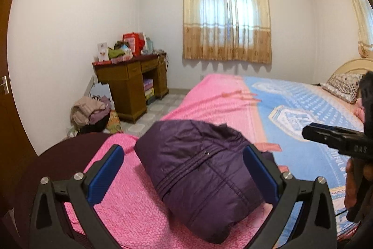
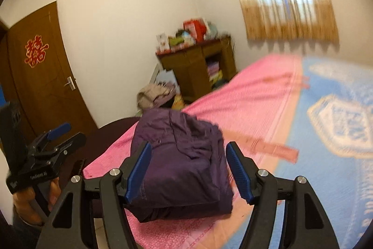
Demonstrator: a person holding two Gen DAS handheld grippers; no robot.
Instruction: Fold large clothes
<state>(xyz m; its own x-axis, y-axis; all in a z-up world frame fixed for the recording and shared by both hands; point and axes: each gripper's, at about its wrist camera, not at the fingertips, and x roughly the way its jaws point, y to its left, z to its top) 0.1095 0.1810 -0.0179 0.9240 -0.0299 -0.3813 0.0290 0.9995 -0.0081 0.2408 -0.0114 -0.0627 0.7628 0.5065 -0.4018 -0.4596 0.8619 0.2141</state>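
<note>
The left tongs [image 1: 184, 169] stand wide apart, holding nothing, blue pads either side of the purple jacket [image 1: 200, 176]. The right tongs [image 2: 187, 169] are likewise apart and empty, framing the same jacket. It lies folded into a bundle on the pink sheet [image 1: 130, 209] near the bed's foot. Beyond stand a desk [image 1: 132, 83] and a curtained window [image 1: 227, 13].

jacket [image 1: 200, 169]: quilted, slight sheen; bedspread [image 1: 130, 209]: textured cloth; desk [image 1: 130, 81]: wood
</note>
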